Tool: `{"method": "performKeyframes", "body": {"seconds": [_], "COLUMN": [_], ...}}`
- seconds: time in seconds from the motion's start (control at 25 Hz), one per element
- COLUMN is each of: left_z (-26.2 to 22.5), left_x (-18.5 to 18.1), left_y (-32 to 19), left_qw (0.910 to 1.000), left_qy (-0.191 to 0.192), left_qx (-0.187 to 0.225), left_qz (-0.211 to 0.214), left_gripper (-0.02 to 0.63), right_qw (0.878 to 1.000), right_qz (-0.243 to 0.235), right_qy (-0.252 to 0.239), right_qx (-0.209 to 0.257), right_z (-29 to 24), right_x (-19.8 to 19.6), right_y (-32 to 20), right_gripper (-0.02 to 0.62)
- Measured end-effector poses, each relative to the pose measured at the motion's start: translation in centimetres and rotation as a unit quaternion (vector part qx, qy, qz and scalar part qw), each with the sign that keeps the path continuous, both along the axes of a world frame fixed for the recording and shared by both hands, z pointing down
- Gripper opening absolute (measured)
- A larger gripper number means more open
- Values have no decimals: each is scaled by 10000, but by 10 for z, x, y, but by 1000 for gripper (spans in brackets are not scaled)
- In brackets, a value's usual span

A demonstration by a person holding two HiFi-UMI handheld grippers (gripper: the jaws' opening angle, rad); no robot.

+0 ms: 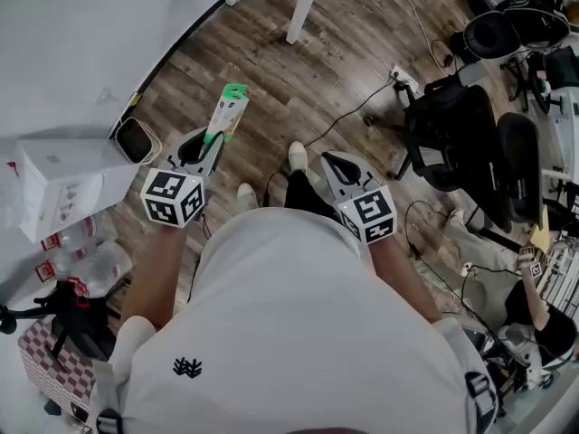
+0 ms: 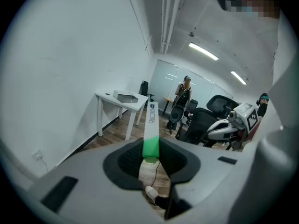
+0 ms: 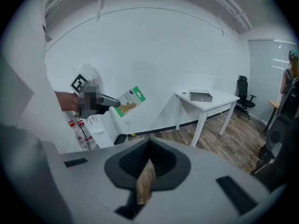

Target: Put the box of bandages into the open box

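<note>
The box of bandages (image 1: pixel 226 108), a slim white carton with a green end, sticks out ahead of my left gripper (image 1: pixel 210 143), which is shut on its green end. In the left gripper view the box of bandages (image 2: pixel 151 129) shows edge-on, rising from between the pads of the left gripper (image 2: pixel 150 160). The white open box (image 1: pixel 63 177) stands on the white table to the left of that gripper. My right gripper (image 1: pixel 331 163) hangs over the wooden floor, shut and empty. The right gripper view has the right gripper (image 3: pixel 148 148) with tips together, and the box of bandages (image 3: pixel 131 101) held off to its left.
Black office chairs (image 1: pixel 470 143) and loose cables crowd the floor at right. Water bottles (image 1: pixel 81 242) and a small dark-framed tray (image 1: pixel 136 139) sit beside the open box. A white desk (image 2: pixel 122 101) stands by the far wall, and a person (image 2: pixel 183 94) stands beyond it.
</note>
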State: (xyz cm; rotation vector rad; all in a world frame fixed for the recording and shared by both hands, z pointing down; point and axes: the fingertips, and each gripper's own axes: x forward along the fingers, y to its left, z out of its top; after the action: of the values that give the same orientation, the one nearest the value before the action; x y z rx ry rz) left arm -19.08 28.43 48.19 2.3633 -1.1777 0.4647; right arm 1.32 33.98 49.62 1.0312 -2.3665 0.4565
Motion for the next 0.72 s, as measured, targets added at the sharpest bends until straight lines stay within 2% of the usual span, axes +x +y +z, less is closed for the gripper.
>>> {"method": "performKeyframes", "body": {"seconds": [0.32, 0.44, 0.72], "left_z": [-13, -20, -28], "left_x": [55, 74, 95], "left_y": [-61, -86, -144], "left_qw": [9995, 9992, 9977], "left_qy": [-134, -199, -106], "left_qx": [-51, -1, 53], "left_qz": [-276, -349, -662], "left_gripper": [92, 92, 92], "right_qw": [9979, 9970, 9966], "right_qz": [-427, -523, -597], "right_qy": [-438, -496, -478], "right_qx": [207, 294, 308], "right_z": [-7, -10, 3], "right_x": [38, 57, 91], "right_y": [-76, -101, -148], "right_gripper": [14, 92, 92]}}
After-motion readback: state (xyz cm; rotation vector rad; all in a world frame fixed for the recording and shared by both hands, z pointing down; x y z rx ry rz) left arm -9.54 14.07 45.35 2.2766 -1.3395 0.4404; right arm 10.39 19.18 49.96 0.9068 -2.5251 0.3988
